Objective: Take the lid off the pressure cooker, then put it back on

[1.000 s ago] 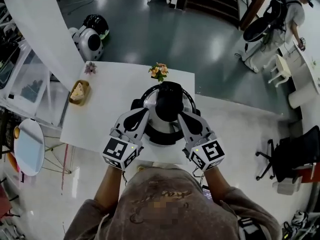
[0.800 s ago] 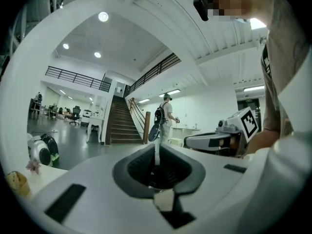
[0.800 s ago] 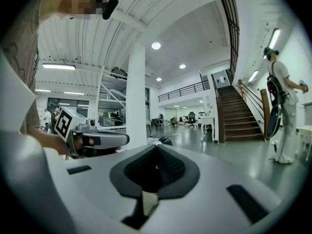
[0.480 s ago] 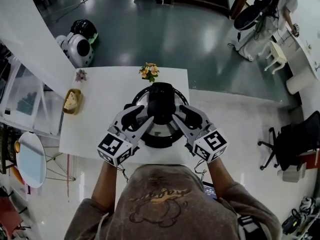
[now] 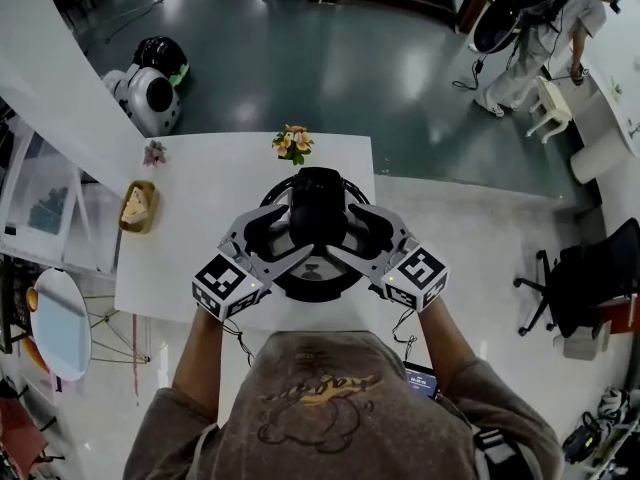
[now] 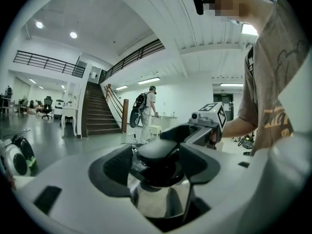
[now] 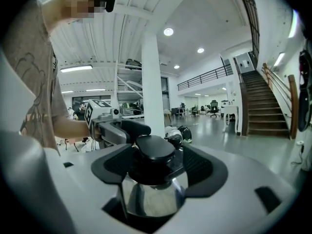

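Dead centre of the head view sits the pressure cooker (image 5: 316, 286), on the white tabletop (image 5: 200, 193), over toward that tabletop's right edge. The lid (image 5: 300, 196) is on the pot, and its chunky black knob (image 5: 317, 208) is sticking up in the middle.

I've got my left tongs (image 5: 283, 236) coming in from the lower left and my right tongs (image 5: 355, 236) from the lower right, so the two pairs bracket the knob from either side. Both sets of jaws have just been opening and now stand wide apart. In the left gripper view the knob sits right between the dark pads, shiny steel below it, and the pads don't look like they're pressing on it. Same story in the right gripper view: knob in the gap, jaws spread, nothing clamped.

Other bits: a small bunch of flowers (image 5: 291, 143) sits near the cooker at the top edge of the tabletop, and a little basket (image 5: 136, 206) sits at the tabletop's left edge. Way off in the upper right of the frame a person (image 5: 560, 18) with a backpack stands by another table.
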Demonstrator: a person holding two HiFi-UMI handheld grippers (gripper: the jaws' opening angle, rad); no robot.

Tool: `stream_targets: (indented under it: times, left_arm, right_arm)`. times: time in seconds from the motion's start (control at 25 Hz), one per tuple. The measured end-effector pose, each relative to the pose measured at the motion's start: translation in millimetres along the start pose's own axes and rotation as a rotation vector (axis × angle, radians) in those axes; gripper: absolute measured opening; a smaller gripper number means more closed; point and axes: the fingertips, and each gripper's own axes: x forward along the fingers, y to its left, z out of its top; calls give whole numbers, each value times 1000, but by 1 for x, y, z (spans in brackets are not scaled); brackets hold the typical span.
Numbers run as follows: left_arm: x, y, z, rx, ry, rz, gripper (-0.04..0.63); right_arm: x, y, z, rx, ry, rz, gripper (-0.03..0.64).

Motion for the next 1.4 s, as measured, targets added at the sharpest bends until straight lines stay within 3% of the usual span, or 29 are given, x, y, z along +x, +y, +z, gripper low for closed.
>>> stream_targets:
  times: [0.28,0.72,1.4]
  left_arm:
    - [8,1,-4,31,70,-61,282]
    - [25,-3,-9,94,174,-137,279]
    - [25,-4,-8,105,167,-167,270]
  right_arm:
    - [1,0,-2,-12,44,60,282]
    - [17,2,-10,-139,169,110,279]
    - [16,3,-9,-133,192,137,260]
